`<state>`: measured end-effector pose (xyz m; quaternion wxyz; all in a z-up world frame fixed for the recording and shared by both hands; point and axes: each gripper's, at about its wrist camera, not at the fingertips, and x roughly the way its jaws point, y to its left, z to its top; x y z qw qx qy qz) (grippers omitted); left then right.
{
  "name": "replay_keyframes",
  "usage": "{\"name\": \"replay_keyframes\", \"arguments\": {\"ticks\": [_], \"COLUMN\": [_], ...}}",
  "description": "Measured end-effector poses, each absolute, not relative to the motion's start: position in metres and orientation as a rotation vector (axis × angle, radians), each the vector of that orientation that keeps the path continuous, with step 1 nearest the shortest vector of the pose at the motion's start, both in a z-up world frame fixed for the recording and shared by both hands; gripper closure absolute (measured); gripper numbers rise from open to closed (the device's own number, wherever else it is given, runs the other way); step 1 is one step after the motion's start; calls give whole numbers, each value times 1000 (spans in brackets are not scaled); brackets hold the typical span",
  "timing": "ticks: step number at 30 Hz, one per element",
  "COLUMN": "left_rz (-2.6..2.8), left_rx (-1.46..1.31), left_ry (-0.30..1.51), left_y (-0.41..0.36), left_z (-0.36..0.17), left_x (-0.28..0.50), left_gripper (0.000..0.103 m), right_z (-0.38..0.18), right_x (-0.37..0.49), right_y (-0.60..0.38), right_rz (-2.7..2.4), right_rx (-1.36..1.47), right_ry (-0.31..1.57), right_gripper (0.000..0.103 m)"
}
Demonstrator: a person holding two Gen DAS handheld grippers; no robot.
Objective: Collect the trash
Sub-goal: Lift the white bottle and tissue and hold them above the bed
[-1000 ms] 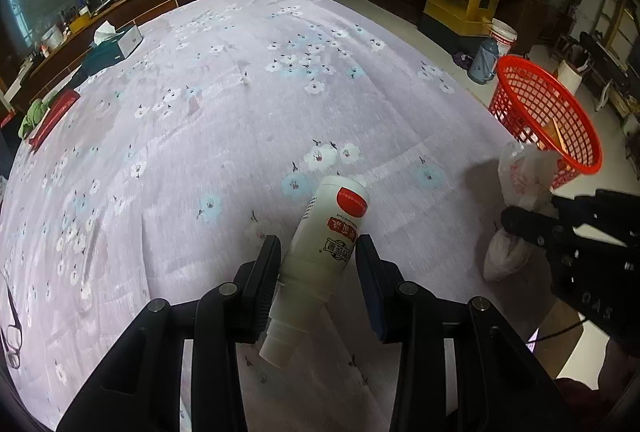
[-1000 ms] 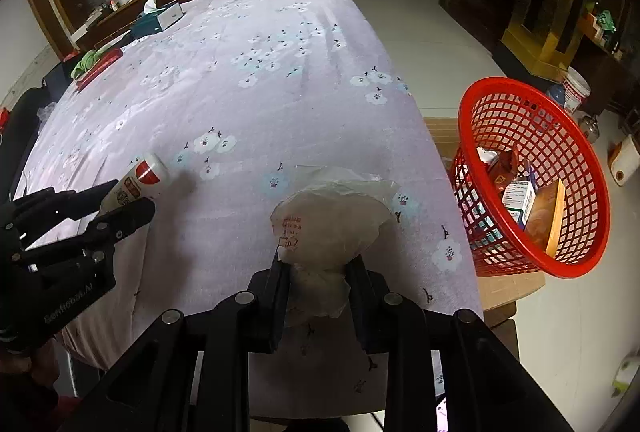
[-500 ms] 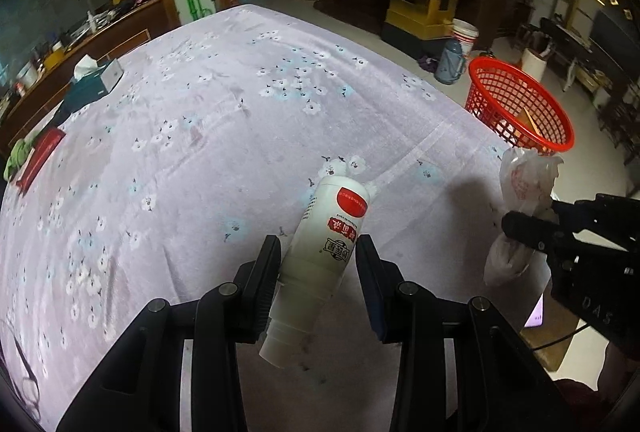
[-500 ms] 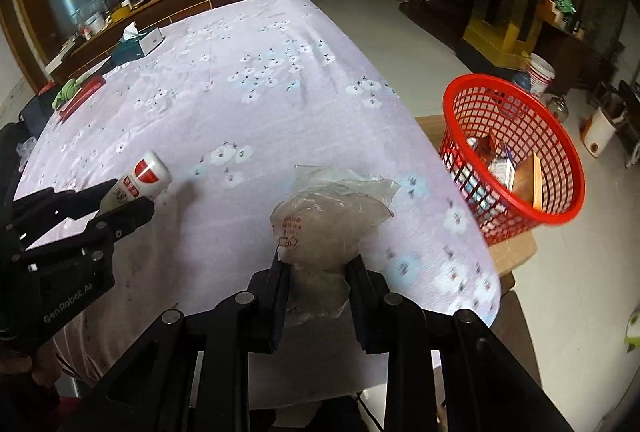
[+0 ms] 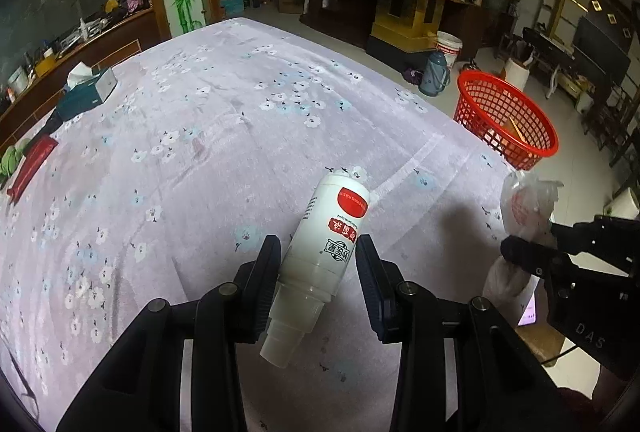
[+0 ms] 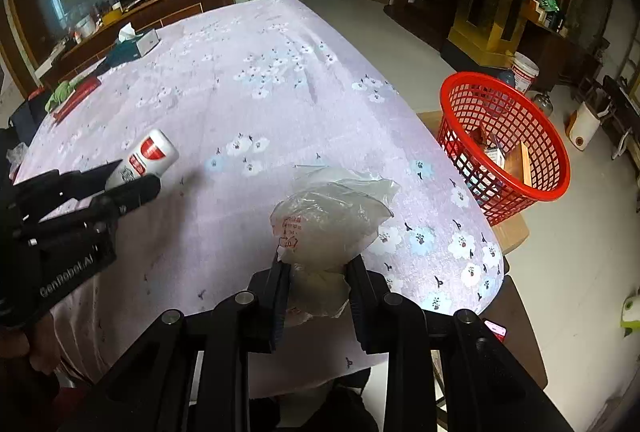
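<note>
My left gripper (image 5: 318, 264) is shut on a white plastic bottle (image 5: 326, 248) with a red label, held above the flowered tablecloth with its neck pointing back at me. My right gripper (image 6: 318, 272) is shut on a crumpled clear plastic bag (image 6: 326, 216) with red print. Each view shows the other hand: the bag (image 5: 524, 207) at the right of the left wrist view, the bottle (image 6: 148, 155) at the left of the right wrist view. A red mesh basket (image 6: 508, 135) holding several pieces of trash stands off the table's right edge, also visible as the basket (image 5: 506, 119).
The table (image 5: 200, 159) wears a lilac flowered cloth. At its far left lie a teal tissue box (image 5: 86, 91), a red flat packet (image 5: 30, 167) and a green cloth (image 5: 8, 159). A thermos (image 5: 434, 73) and white bucket (image 5: 448, 47) stand on the floor beyond.
Both grippers have lifted and drawn back from the table with their loads still held; the tabletop and the basket sit lower and farther in both views.
</note>
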<state>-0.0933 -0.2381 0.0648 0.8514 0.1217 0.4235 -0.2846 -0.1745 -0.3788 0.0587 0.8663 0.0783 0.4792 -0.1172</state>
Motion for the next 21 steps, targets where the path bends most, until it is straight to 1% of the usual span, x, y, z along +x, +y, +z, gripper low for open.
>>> {"name": "replay_keyframes", "arguments": {"ticks": [9,18,21], "left_rz": [-547,-567,-582], "left_rx": [232,260,219], "left_ry": [896,861,910], "left_y": [-249,-288,-296], "left_z": [68,83,81], "left_x": [-91,-89,-81], "left_gripper": [66,66,66], "right_z": [62,72,74], "right_x": [-165,-159,-160], "right_y": [-405,-449,-463], "right_rz": [-204,-196,-201], "right_rx": [161,218,231], "right_ry": [1010,986,979], "right_gripper": [74,74,74]}}
